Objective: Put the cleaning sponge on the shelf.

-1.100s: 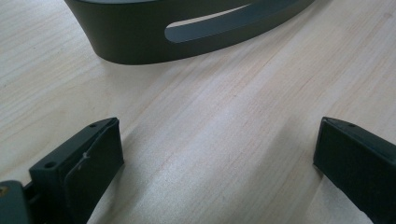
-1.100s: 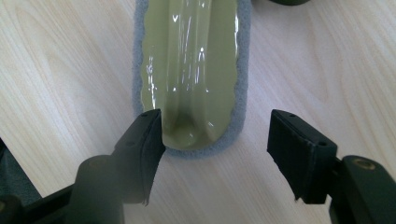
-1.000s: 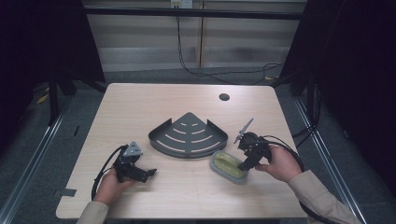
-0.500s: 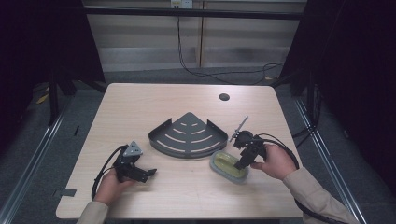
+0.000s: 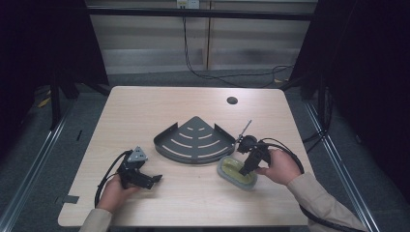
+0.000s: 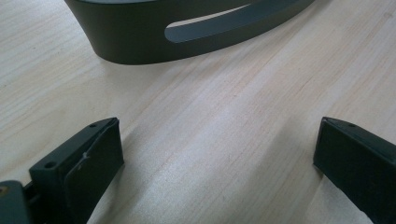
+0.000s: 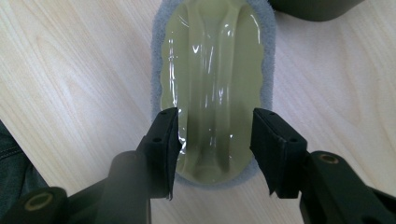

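1. The scrubber (image 5: 236, 171), a green handled pad with a grey felt rim, lies flat on the table (image 5: 145, 111) just right of the dark corner rack (image 5: 193, 142), close to it but seemingly not touching.

2. The right gripper (image 7: 215, 140) stands over the scrubber's near end. Its jaws have just been closing and now straddle the raised green ridge, half-narrowed. There looks to be a sliver of gap on each side, so I'd say the pads are not pressing yet.

3. Risk one: the green top is glossy and rounded. If the jaws close high on that curve, I'd expect them to ride up and slip off, and the scrubber would pop out.

4. Risk two: the grip is at one end only. Lifted from there, the far end could droop or swing into the rack.

5. Risk three: if the jaws come down too low, the tips could catch the felt rim or scrape the table and shove the scrubber sideways.

6. The left gripper (image 5: 145, 180) rests near the table's front-left, jaws wide and holding nothing, pointed at the rack. It is well apart from the scrubber, so no steadying help comes from it.
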A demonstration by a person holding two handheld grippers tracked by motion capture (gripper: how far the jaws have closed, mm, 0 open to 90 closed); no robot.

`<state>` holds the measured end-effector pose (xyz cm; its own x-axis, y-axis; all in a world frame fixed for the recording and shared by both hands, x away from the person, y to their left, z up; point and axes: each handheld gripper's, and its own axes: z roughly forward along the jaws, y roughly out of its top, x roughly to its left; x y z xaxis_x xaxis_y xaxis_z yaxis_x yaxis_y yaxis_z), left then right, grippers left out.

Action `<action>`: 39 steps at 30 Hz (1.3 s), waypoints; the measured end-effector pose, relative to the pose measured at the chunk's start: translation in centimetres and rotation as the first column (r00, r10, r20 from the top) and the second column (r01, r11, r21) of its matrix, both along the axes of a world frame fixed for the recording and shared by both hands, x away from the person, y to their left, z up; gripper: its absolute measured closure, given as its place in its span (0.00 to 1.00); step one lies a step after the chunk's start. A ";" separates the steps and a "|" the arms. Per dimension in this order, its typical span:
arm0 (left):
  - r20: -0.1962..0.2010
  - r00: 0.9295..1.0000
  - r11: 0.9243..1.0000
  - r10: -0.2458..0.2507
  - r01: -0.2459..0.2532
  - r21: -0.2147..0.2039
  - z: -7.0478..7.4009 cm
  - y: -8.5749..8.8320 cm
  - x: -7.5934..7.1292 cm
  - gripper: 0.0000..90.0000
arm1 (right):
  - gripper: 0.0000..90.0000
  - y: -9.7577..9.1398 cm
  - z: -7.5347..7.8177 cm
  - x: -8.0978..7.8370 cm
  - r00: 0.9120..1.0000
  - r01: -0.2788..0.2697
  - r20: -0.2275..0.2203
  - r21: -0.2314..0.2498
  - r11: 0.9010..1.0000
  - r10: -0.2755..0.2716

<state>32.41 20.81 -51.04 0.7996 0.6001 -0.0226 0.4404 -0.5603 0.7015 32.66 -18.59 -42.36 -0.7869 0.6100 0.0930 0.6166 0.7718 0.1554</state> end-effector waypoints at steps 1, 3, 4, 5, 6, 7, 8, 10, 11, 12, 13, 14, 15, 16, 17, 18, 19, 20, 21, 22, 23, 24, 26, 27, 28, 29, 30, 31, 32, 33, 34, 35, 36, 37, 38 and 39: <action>0.000 1.000 1.000 0.000 0.000 0.000 0.0 0.0 0.0 0.01 | 0.59 0.1 -0.1 0.0 1.000 0.006 -0.003 -0.005 1.000 -0.006; 0.000 1.000 1.000 0.000 0.000 0.000 0.0 0.0 0.0 0.01 | 0.61 0.3 -0.3 0.1 1.000 0.005 -0.015 -0.007 1.000 -0.005; 0.000 1.000 1.000 0.000 0.000 0.000 0.0 0.0 0.0 0.01 | 0.61 0.4 -0.4 0.1 1.000 0.011 -0.023 0.002 1.000 -0.011; 0.000 1.000 1.000 0.001 -0.001 0.000 0.0 0.0 0.0 0.01 | 0.62 0.4 -0.5 0.2 1.000 0.008 -0.030 0.000 1.000 -0.008; 0.000 1.000 1.000 0.000 0.000 0.000 0.0 0.0 0.0 0.01 | 0.63 0.5 -0.6 0.3 1.000 0.012 -0.028 -0.004 1.000 -0.012; 0.000 1.000 1.000 0.000 0.000 0.000 0.0 0.0 0.0 0.01 | 0.64 0.5 -0.6 0.3 0.999 0.014 -0.036 -0.007 1.000 -0.014; 0.000 1.000 1.000 0.000 0.000 0.000 0.0 0.0 0.0 0.01 | 0.65 0.6 -0.7 0.4 0.999 0.015 -0.037 -0.007 1.000 -0.015; 0.002 1.000 1.000 -0.002 0.002 0.003 0.0 0.0 0.0 0.01 | 0.67 0.7 -0.7 0.5 0.999 0.013 -0.044 -0.011 1.000 -0.013; 0.001 1.000 1.000 -0.004 0.004 0.006 0.0 0.0 0.0 0.01 | 0.68 0.7 -0.7 0.6 0.999 0.015 -0.042 -0.012 1.000 -0.015; 0.001 1.000 1.000 -0.003 0.003 0.006 0.0 0.0 0.0 0.00 | 0.69 0.8 -0.7 0.6 0.999 0.019 -0.041 -0.006 1.000 -0.019; 0.001 1.000 1.000 -0.003 0.003 0.006 0.0 0.0 0.0 0.00 | 0.69 0.8 -0.7 0.6 0.999 0.013 -0.045 -0.007 1.000 -0.013; 0.001 1.000 1.000 -0.004 0.004 0.007 0.0 0.0 0.0 0.00 | 0.69 0.9 -0.7 0.6 0.999 0.017 -0.045 -0.012 1.000 -0.018; 0.001 1.000 1.000 -0.003 0.003 0.007 0.0 0.0 0.0 0.00 | 0.71 1.0 -0.7 0.6 0.999 0.019 -0.049 -0.013 1.000 -0.020; 0.001 1.000 1.000 -0.003 0.003 0.006 0.0 0.0 0.0 0.00 | 0.72 1.1 -0.7 0.6 0.999 0.013 -0.049 -0.011 1.000 -0.014; 0.001 1.000 1.000 -0.003 0.003 0.007 0.0 0.0 0.0 0.00 | 0.74 1.2 -0.7 0.6 0.999 0.010 -0.051 -0.014 1.000 -0.011; 0.001 1.000 1.000 -0.003 0.003 0.007 0.0 0.0 0.0 0.00 | 0.74 1.3 -0.7 0.6 0.998 0.009 -0.054 -0.021 1.000 -0.010; 0.001 1.000 1.000 -0.004 0.004 0.006 0.0 0.0 0.0 0.00 | 0.75 1.3 -0.7 0.7 0.999 -0.001 -0.048 -0.026 1.000 0.000; 0.001 1.000 1.000 -0.004 0.004 0.007 0.0 0.0 0.0 0.00 | 0.77 1.4 -0.7 0.6 0.999 0.003 -0.049 -0.024 1.000 -0.004; 0.001 1.000 1.000 -0.004 0.004 0.007 0.0 0.0 0.0 0.00 | 0.77 1.4 -0.7 0.6 0.999 0.004 -0.049 -0.021 1.000 -0.005; 0.001 1.000 1.000 -0.004 0.004 0.007 0.0 0.0 0.0 0.00 | 0.78 1.4 -0.7 0.6 0.999 0.001 -0.047 -0.022 1.000 -0.002; 0.001 1.000 1.000 -0.004 0.004 0.007 0.0 0.0 0.0 0.00 | 0.78 1.3 -0.6 0.6 0.999 0.008 -0.050 -0.019 1.000 -0.009; 0.001 1.000 1.000 -0.004 0.004 0.007 0.0 0.0 0.0 0.00 | 0.78 1.3 -0.6 0.6 0.999 0.007 -0.051 -0.020 1.000 -0.008; 0.001 1.000 1.000 -0.004 0.004 0.007 0.0 0.0 0.0 0.00 | 0.78 1.2 -0.5 0.6 0.999 0.010 -0.050 -0.018 1.000 -0.011; 0.001 1.000 1.000 -0.004 0.004 0.007 0.0 0.0 0.0 0.00 | 0.78 1.2 -0.4 0.6 0.999 0.007 -0.050 -0.021 1.000 -0.008; 0.001 1.000 1.000 -0.004 0.004 0.006 0.0 0.0 0.0 0.00 | 0.78 1.1 -0.3 0.6 0.999 0.010 -0.046 -0.014 1.000 -0.010; 0.001 1.000 1.000 -0.004 0.004 0.007 0.0 0.0 0.0 0.00 | 0.78 1.1 -0.2 0.5 0.999 0.012 -0.049 -0.012 1.000 -0.013; 0.001 1.000 1.000 -0.004 0.004 0.007 0.0 0.0 0.0 0.00 | 0.78 1.1 -0.1 0.5 0.999 0.011 -0.046 -0.012 1.000 -0.012; 0.001 1.000 1.000 -0.004 0.004 0.007 0.0 0.0 0.0 0.00 | 0.78 1.1 0.0 0.5 0.999 0.011 -0.042 -0.009 1.000 -0.012; 0.001 1.000 1.000 -0.004 0.004 0.007 0.0 0.0 0.0 0.00 | 0.78 1.1 0.1 0.5 0.999 0.009 -0.040 -0.008 1.000 -0.009; 0.001 1.000 1.000 -0.004 0.004 0.007 0.0 0.0 0.0 0.00 | 0.78 1.1 0.2 0.5 0.999 0.010 -0.040 -0.008 1.000 -0.011; 0.001 1.000 1.000 -0.004 0.004 0.007 0.0 0.0 0.0 0.00 | 0.78 1.0 0.3 0.5 0.999 0.005 -0.037 -0.008 1.000 -0.005; 0.001 1.000 1.000 -0.004 0.004 0.007 0.0 0.0 0.0 0.00 | 0.78 1.0 0.4 0.5 0.999 0.003 -0.042 -0.015 1.000 -0.004; 0.001 1.000 1.000 -0.004 0.004 0.007 0.0 0.0 0.0 0.00 | 0.78 1.1 0.5 0.4 0.999 0.002 -0.036 -0.015 1.000 -0.003; 0.001 1.000 1.000 -0.004 0.004 0.007 0.0 0.0 0.0 0.00 | 0.79 1.1 0.5 0.4 0.999 0.001 -0.036 -0.013 1.000 -0.001; 0.001 1.000 1.000 -0.004 0.004 0.007 0.0 0.0 0.0 0.00 | 0.79 1.1 0.6 0.4 0.999 -0.002 -0.036 -0.014 1.000 0.002; 0.001 1.000 1.000 -0.004 0.004 0.007 0.0 0.0 0.0 0.00 | 0.79 1.1 0.7 0.3 0.999 -0.002 -0.039 -0.017 1.000 0.001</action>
